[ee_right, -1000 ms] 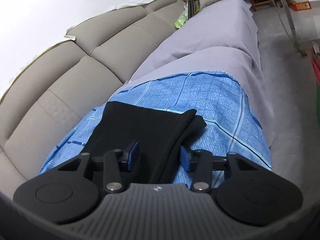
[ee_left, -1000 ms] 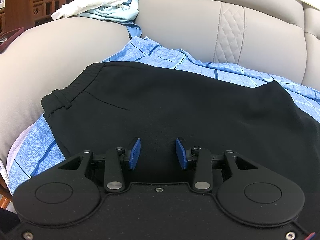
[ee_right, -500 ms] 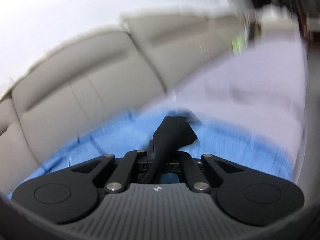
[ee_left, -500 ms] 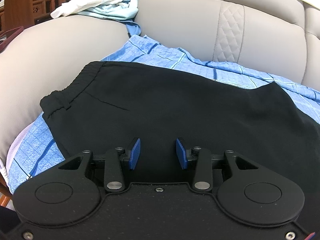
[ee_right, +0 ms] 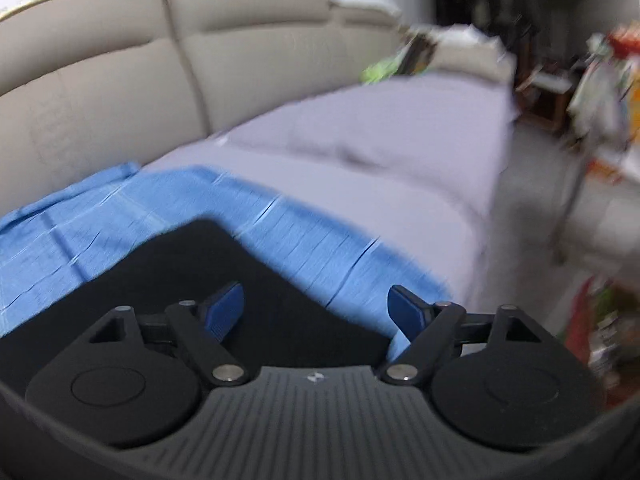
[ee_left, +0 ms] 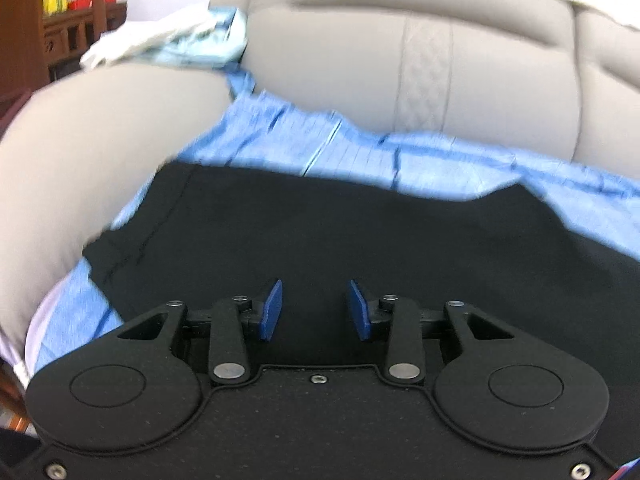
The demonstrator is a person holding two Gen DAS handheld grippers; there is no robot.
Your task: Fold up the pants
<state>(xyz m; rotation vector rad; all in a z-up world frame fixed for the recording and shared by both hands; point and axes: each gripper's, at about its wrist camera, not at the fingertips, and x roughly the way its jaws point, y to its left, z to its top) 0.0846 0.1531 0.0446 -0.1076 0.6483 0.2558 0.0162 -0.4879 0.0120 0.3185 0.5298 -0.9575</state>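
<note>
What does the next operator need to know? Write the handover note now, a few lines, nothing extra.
Left hand-held gripper: open, empty, low over the black pants.
Right hand-held gripper: open wide, empty, above the pants' edge.
Pants lie flat on the blue checked cloth spread over the beige sofa; the lavender sheet covers the seat beyond it.
Done: pants laid out; how many folds are in, the blurred frames do not show.
Left: probably re-grip an edge and make the next fold, then square it up.

Beige padded sofa point(ee_left: 360, 80), blurred wooden cabinet point(ee_left: 80, 32) beyond, pale floor point(ee_right: 592, 216) perhaps tiled.
</note>
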